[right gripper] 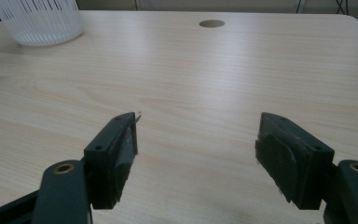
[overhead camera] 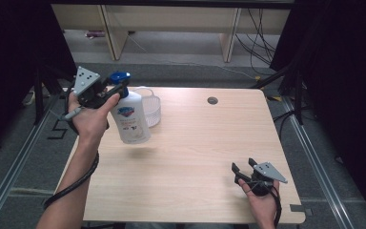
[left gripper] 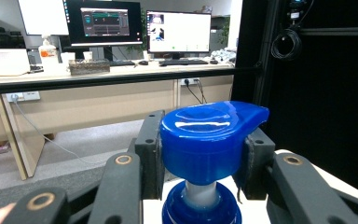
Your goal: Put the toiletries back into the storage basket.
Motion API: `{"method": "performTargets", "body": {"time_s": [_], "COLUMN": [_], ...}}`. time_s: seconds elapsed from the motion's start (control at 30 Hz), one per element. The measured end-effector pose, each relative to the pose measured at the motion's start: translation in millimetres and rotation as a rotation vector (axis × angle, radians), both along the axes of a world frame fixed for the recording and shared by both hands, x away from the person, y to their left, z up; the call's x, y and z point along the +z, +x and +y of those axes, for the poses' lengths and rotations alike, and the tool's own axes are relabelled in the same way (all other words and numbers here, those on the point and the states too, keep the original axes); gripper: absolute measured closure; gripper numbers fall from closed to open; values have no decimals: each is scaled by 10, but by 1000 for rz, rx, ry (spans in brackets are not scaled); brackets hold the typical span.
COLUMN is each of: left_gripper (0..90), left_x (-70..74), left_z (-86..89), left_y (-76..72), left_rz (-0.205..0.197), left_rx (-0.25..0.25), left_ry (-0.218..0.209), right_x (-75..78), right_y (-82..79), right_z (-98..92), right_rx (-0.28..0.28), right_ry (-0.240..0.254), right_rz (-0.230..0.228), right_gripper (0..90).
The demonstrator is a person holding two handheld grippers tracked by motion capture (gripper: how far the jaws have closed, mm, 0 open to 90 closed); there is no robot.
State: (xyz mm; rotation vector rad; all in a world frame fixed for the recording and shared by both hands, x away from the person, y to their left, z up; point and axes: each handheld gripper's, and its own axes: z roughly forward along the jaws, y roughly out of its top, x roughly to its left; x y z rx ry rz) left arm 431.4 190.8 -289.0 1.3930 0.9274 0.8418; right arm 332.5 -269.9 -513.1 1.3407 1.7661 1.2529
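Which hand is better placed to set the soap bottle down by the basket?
Left. The left gripper is already clamped on the bottle's blue pump head, right beside the basket. The right gripper sits open at the table's near corner.

This is an office-like lab set up for recording. A light wooden table (overhead camera: 195, 143) with a round cable hole (overhead camera: 212, 100) stands on grey carpet, with black curtains (overhead camera: 343, 71) at its left and right. Metal rails (overhead camera: 314, 157) run along the floor beside it. At the far side, lit monitors (left gripper: 140, 28), keyboards (left gripper: 182, 61) and loose cables (overhead camera: 257, 43) crowd long pale desks (left gripper: 88, 88).
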Motion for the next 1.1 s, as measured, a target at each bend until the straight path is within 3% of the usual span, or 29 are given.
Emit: {"method": "performTargets", "body": {"time_s": [0.1, 0.13, 0.3, 0.4, 0.53, 0.6, 0.67, 0.77, 0.93, 1.0, 1.1], "left_gripper": [595, 595, 595, 594, 595, 595, 594, 595, 595, 595, 595], "left_x": [9, 14, 45, 63, 80, 81, 81, 89, 118, 129, 147], "left_z": [10, 12, 28, 34, 23, 20, 23, 20, 10, 14, 20], "left_y": [25, 33, 76, 98, 135, 156, 177, 206, 256, 276, 298], "left_rz": [3, 3, 1, 0, 3, 4, 7, 8, 9, 10, 9], "left_rx": [1, 2, 8, 10, 11, 10, 8, 6, 1, 2, 4], "left_ry": [1, 1, -3, -3, 5, 3, -2, -2, 1, -2, 1], "right_x": [-2, -4, 1, -8, -4, -9, -8, -6, -9, 2, -4], "right_y": [2, -9, -15, 8, 9, 1, 11, 4, 11, -6, -2], "right_z": [-3, 26, 19, -6, -15, 12, -11, -3, -12, 1, -2], "right_rx": [-1, -17, -13, -9, -12, -15, -5, -9, -7, -4, -6], "right_ry": [1, 35, 29, -3, -19, 18, -7, 4, 6, 20, 14], "right_rz": [6, 22, 30, -4, -5, 10, -5, 8, -17, 14, 5], "right_gripper": [298, 298, 298, 297, 297, 298, 297, 297, 298, 298, 299]}}
